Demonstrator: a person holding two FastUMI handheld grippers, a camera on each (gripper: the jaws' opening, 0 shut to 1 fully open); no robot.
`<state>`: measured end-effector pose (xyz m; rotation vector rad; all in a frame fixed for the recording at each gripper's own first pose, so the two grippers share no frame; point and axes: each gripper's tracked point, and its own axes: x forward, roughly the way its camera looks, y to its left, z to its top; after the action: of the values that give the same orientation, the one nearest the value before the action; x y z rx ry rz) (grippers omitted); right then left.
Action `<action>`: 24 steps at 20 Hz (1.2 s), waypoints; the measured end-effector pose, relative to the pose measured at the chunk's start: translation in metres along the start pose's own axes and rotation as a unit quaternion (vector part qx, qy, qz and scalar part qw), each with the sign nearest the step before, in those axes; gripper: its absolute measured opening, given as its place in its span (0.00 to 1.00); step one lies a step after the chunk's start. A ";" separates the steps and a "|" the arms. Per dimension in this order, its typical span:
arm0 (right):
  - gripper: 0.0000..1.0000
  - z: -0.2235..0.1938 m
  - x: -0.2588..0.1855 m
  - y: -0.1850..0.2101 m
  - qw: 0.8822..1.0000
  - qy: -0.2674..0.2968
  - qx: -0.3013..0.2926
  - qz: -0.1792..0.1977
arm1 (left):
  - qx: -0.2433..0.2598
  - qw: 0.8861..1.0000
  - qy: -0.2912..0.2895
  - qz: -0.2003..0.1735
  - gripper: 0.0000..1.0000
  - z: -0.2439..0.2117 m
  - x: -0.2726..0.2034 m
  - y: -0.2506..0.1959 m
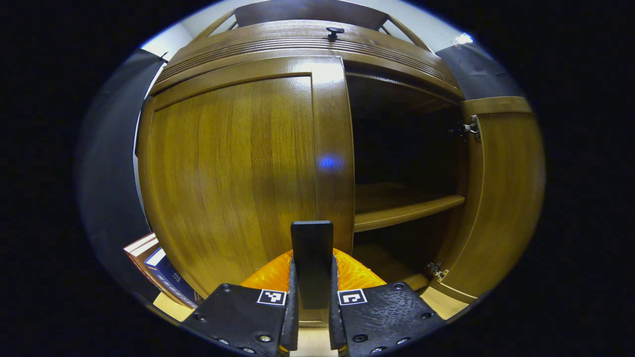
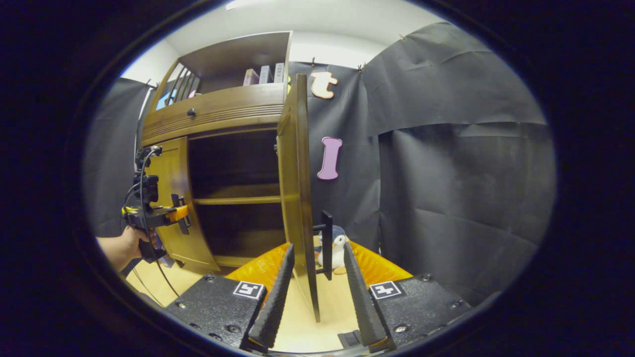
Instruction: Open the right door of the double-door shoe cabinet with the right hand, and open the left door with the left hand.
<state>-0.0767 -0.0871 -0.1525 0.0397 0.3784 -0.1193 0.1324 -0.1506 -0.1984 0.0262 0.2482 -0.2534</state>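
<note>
The wooden shoe cabinet [image 1: 307, 47] stands close in the left gripper view. Its left door [image 1: 233, 168] looks closed. My left gripper [image 1: 312, 260] is shut on that door's black handle [image 1: 311, 243]. The right door [image 1: 501, 193] is swung wide, baring dark shelves [image 1: 407, 210]. In the right gripper view the right door [image 2: 296, 188] stands edge-on, its black handle [image 2: 326, 243] on the far side. My right gripper [image 2: 317, 246] is open, with the door's lower edge between its fingers and no contact. The left gripper [image 2: 154, 215], held by a hand [image 2: 121, 250], sits at the left door [image 2: 173, 198].
A penguin plush toy [image 2: 337, 250] sits on the floor behind the open door. Books [image 1: 158, 270] lie by the cabinet's lower left corner, and more books [image 2: 263, 75] stand on its top shelf. Black cloth wall [image 2: 461, 188] hangs to the right.
</note>
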 end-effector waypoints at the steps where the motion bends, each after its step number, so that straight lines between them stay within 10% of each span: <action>1: 0.65 0.001 0.000 0.002 1.000 -0.001 -0.001 0.005 | 0.000 1.000 0.001 0.000 0.23 0.000 -0.005 0.001; 24: 0.65 0.003 -0.001 0.070 0.993 -0.015 -0.027 0.115 | -0.023 0.996 0.005 0.080 0.31 -0.020 -0.133 0.056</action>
<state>-0.0679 -0.0175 -0.1486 0.0287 0.3438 0.1182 0.0172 -0.0629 -0.1854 0.0020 0.2605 -0.0875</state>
